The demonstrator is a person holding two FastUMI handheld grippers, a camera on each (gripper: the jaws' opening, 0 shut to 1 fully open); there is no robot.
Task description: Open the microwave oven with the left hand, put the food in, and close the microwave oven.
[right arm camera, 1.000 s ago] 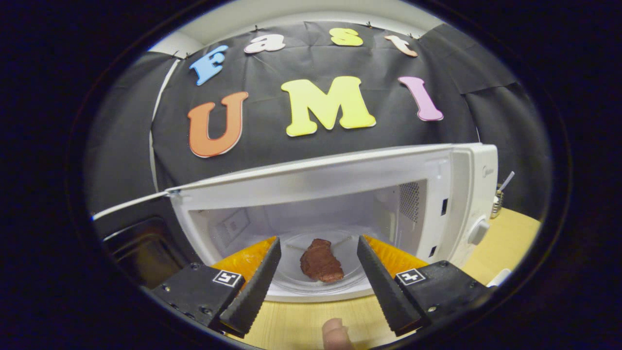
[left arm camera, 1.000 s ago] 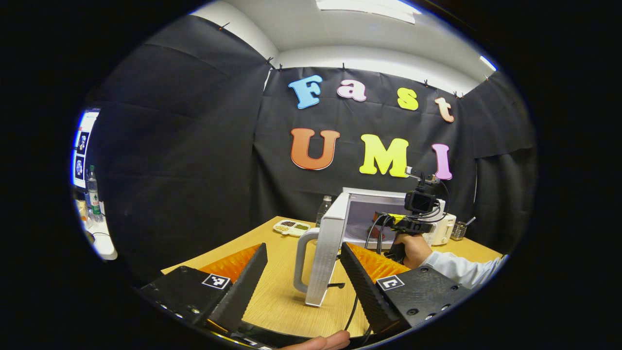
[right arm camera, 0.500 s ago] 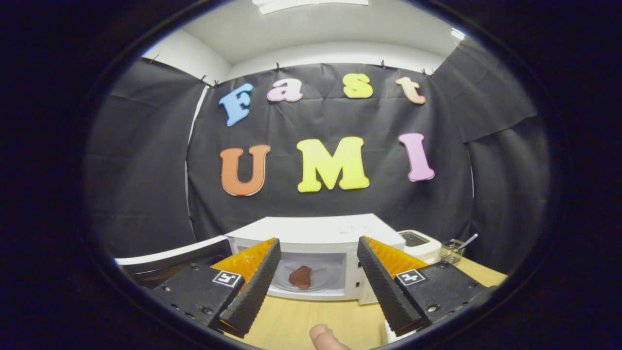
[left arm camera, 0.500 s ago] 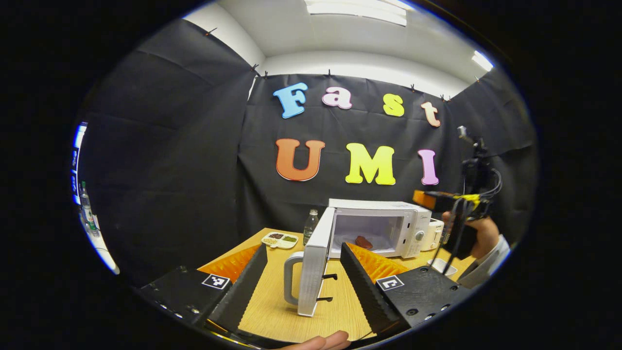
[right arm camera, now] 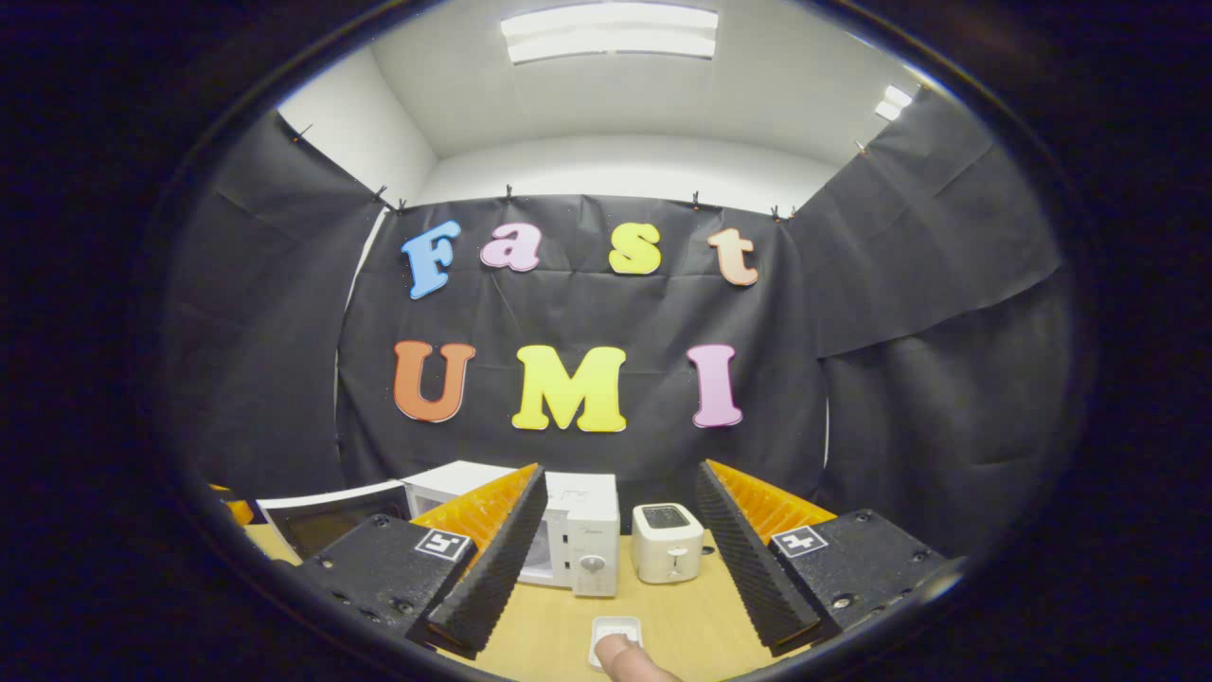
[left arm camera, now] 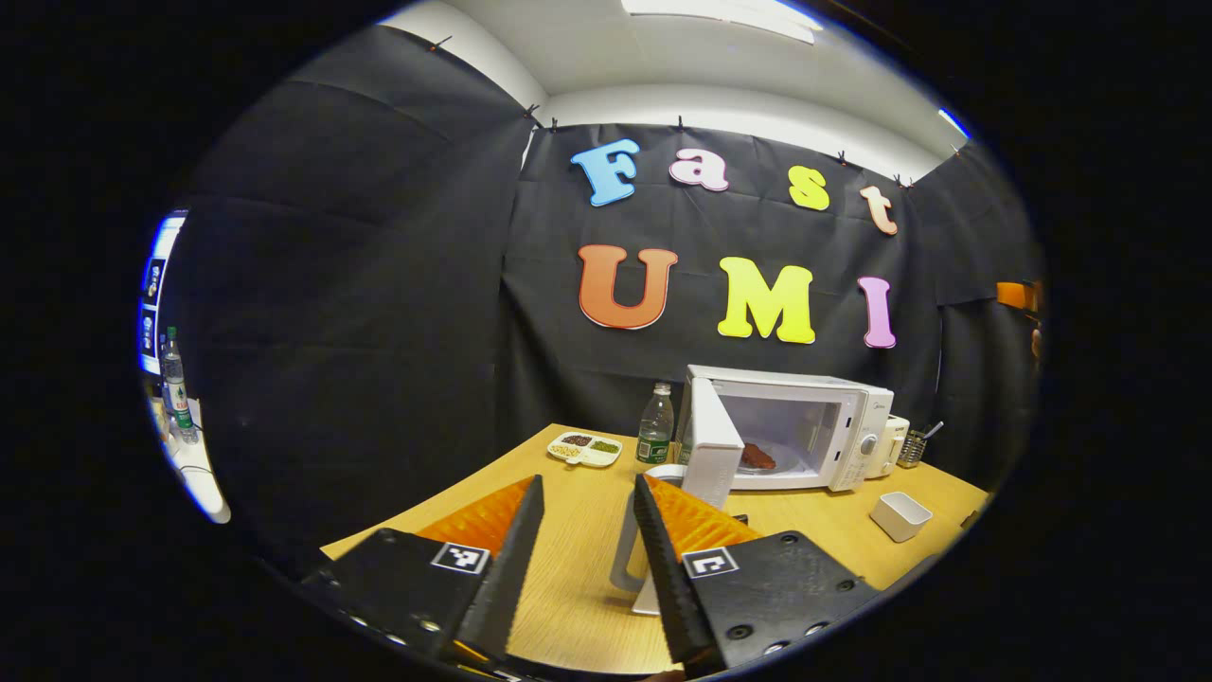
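Observation:
The white microwave (left arm camera: 833,426) stands at the back of the wooden table (left arm camera: 578,587) with its door (left arm camera: 710,440) swung open toward me. A brown piece of food (left arm camera: 756,457) lies on the glass plate inside. My left gripper (left arm camera: 587,493) is open with a narrow gap, low over the table in front of the door. The door handle (left arm camera: 625,559) shows just beside its right finger, untouched. My right gripper (right arm camera: 620,493) is open and holds nothing, raised well back from the microwave (right arm camera: 582,540) and its open door (right arm camera: 327,516).
A toaster (right arm camera: 668,542) stands right of the microwave, with a utensil holder (left arm camera: 914,445) beyond it. A water bottle (left arm camera: 653,434) and a sectioned dish (left arm camera: 587,449) sit left of the door. A small white bowl (left arm camera: 900,516) lies front right. A fingertip (right arm camera: 625,658) shows below.
My right gripper drew back and up, out of the microwave, leaving the food on the plate. My left gripper's fingers came closer together, and its view swung so that the door handle sits beside its right finger.

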